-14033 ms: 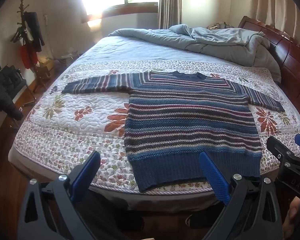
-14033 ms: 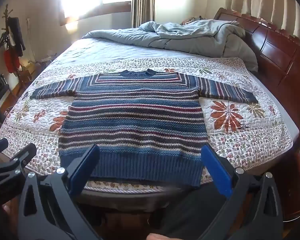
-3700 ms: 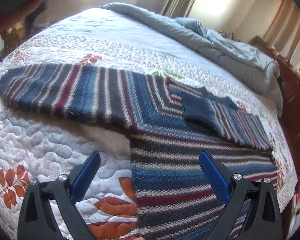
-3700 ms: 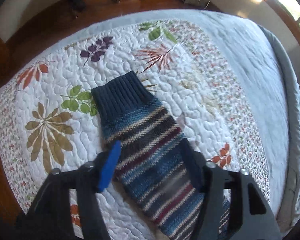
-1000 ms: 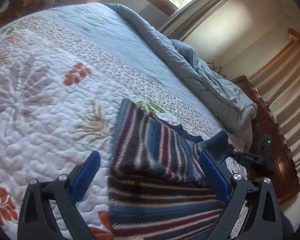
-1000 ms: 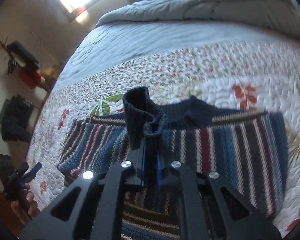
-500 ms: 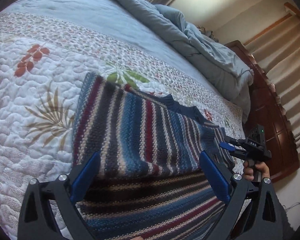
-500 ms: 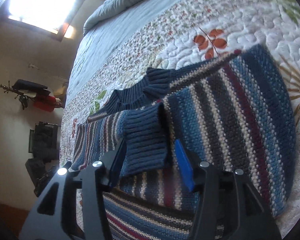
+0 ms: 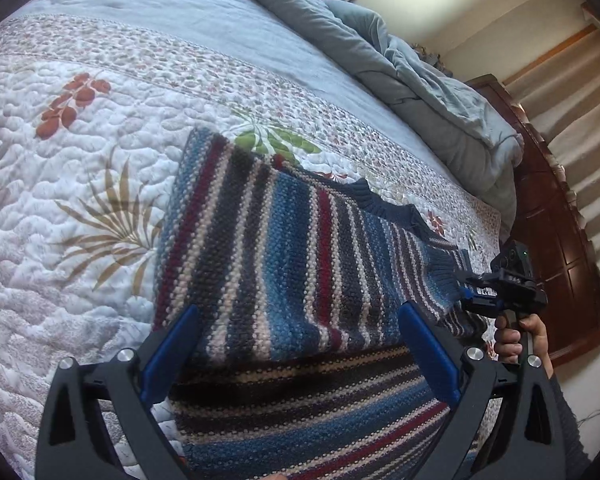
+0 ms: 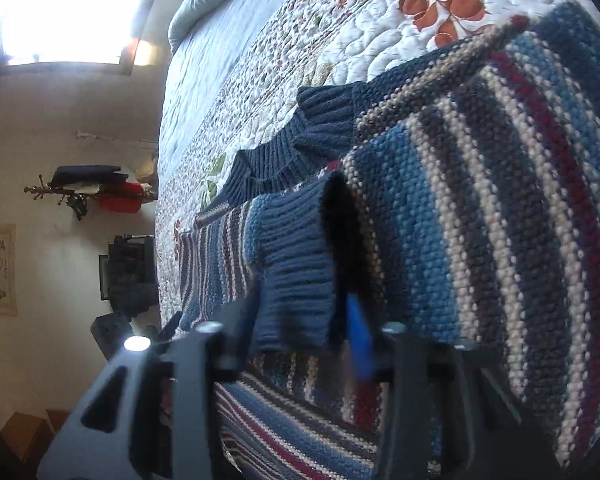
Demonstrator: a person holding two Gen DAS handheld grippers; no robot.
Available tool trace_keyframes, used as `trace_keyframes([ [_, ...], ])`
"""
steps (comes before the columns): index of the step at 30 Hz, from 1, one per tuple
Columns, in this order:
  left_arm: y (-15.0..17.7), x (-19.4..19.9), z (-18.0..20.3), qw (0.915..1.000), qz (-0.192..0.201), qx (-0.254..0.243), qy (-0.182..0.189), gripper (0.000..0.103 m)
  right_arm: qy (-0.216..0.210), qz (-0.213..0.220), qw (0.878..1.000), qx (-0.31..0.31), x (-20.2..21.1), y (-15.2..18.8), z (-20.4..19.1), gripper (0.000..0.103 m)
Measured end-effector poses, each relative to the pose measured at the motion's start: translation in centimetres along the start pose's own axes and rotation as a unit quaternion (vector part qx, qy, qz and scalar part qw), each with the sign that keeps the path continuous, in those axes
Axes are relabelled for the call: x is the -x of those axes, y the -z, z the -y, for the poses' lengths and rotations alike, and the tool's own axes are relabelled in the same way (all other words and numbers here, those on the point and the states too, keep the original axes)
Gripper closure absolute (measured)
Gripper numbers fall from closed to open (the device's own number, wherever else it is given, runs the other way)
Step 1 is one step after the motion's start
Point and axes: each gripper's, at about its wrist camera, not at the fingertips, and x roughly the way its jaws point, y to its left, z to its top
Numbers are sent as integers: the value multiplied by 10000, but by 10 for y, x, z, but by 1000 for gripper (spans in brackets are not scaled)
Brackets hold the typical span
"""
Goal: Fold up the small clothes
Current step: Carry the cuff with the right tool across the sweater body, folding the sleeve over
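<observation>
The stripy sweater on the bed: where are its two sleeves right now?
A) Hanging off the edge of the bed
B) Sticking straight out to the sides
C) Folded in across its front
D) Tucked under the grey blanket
C: both sleeves lie across the chest of the sweater, and the ribbed cuff sits on the striped knit between the fingers of the right gripper.

Striped knit sweater, blue/navy/cream/maroon bands, lies flat on the quilted floral bedspread. Both sleeves folded inward across the chest, overlapping the body. Ribbed navy cuff of one sleeve on top near the centre; ribbed navy collar just beyond it.
</observation>
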Motion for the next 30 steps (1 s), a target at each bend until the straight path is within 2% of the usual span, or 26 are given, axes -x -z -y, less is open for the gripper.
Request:
trace_keyframes([
  [2, -3, 4, 2, 10000, 42, 29, 1, 4, 158, 63, 9997, 188, 0, -1, -8, 88],
  [4, -7, 13, 4, 9998, 180, 58, 48, 4, 300, 178, 9984, 447, 6, -2, -23, 90],
  [8, -13, 24, 12, 9996, 270, -10, 62, 4, 557, 370, 9940, 865, 25, -1, -47, 92],
  [13, -14, 25, 23, 9996, 249, -120, 93, 4, 748, 560, 9902, 1041, 54, -3, -56, 92],
  [17, -12, 19, 27, 9996, 193, -138, 156, 4, 915, 645, 9891, 956, 70, -3, -37, 92],
  [23, -7, 4, 27, 9994, 44, -89, 335, 4, 1078, 568, 9902, 686, 46, 3, -1, 92],
  [30, 3, -17, 18, 9994, -192, -56, 294, 4, 1237, 650, 9884, 590, 45, 10, 25, 94],
])
